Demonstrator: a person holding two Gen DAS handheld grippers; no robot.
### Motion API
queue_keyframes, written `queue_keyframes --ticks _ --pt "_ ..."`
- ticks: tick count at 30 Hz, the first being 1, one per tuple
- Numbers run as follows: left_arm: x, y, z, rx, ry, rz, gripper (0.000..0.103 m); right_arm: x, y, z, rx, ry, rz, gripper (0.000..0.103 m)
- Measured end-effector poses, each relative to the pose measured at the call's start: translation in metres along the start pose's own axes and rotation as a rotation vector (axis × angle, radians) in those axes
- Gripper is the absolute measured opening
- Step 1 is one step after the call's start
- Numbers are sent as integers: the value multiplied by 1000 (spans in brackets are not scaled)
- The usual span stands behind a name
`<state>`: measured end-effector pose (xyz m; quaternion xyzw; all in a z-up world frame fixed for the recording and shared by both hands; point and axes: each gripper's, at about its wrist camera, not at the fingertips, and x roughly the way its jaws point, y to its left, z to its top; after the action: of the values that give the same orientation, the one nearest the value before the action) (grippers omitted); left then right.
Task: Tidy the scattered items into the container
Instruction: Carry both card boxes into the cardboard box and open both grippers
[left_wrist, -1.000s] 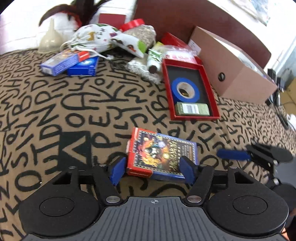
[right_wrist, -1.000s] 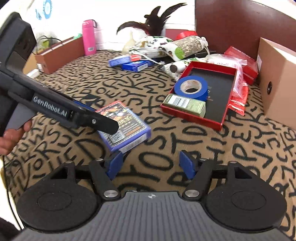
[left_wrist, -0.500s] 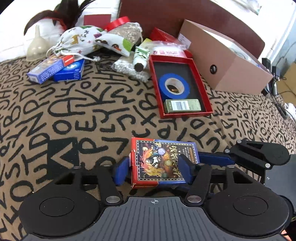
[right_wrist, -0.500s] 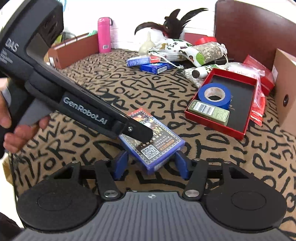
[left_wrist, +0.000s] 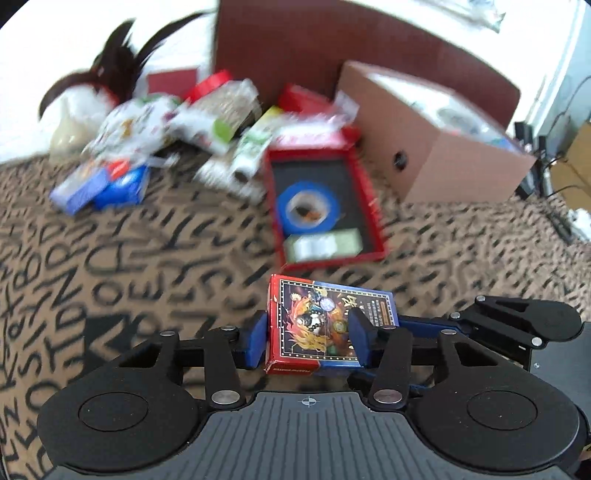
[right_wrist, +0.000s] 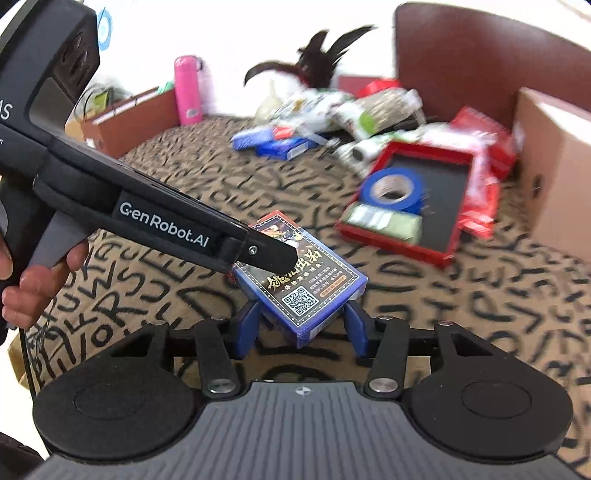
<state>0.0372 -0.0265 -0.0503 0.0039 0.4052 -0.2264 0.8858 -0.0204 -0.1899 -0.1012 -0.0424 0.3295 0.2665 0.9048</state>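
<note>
From the left wrist camera, the left gripper (left_wrist: 308, 338) is clenched on the short sides of a flat red-and-blue cardboard card box (left_wrist: 325, 321) printed with fantasy artwork, carried clear of the tan cloth covered in black letters (left_wrist: 122, 266); just beyond it lies the shallow red tray with a black floor (left_wrist: 369, 206), which already holds a blue roll of tape (left_wrist: 308, 206) and a small green packet (left_wrist: 323, 245). The blue fingers (left_wrist: 256, 341) bite only the near part of the box, so the far end overhangs; a quick swing, which the heavy blur hints at, could probably twist it out of the grip. From the right wrist camera, the right gripper (right_wrist: 301, 326) straddles the same card box (right_wrist: 303, 291) near its lower corner, its blue fingers (right_wrist: 247, 328) beside the box walls, though whether they press it or merely flank it cannot be told. Should both claws pull at once, the thin cardboard may buckle or slip free short of the red tray (right_wrist: 436, 254). The tray's near end is crowded by the tape (right_wrist: 393, 188) and packet (right_wrist: 384, 221), so a low drop there would likely land the box on top, tilted; the bare black floor farther back looks the safer spot.
</note>
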Motion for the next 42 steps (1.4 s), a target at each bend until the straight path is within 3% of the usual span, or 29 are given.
queue_keyframes --ticks 15,20,26,27,28,29,31,32,35,38,42 --pt "31 -124 142 129 -200 -140 48 -85 -114 52 20 -251 -263 55" --pt "74 -145 181 100 -196 -180 48 -91 -165 71 39 -284 -335 53" --pt "128 -155 208 82 -163 -187 48 -73 -217 78 60 -252 -384 53" --pt "136 -156 211 78 -158 -187 50 -68 -223 79 60 -245 -388 53" --pt "143 -155 214 77 -155 -187 64 -64 -230 81 61 -239 -391 53" --pt "151 -156 216 76 -149 -179 67 -60 -236 82 62 -233 -393 53" --pt "161 -155 218 58 -133 -159 96 -51 -246 84 53 -214 -377 53" --pt "162 -153 217 41 -139 -141 100 -46 -248 85 49 -202 -375 57" --pt "157 -147 212 59 -181 -126 101 -41 -243 79 15 -211 -418 78" --pt "156 -145 207 70 -173 -92 101 -41 -237 71 -3 -224 -433 85" --pt "146 -147 198 82 -172 -87 101 -48 -238 64 68 -255 -436 94"
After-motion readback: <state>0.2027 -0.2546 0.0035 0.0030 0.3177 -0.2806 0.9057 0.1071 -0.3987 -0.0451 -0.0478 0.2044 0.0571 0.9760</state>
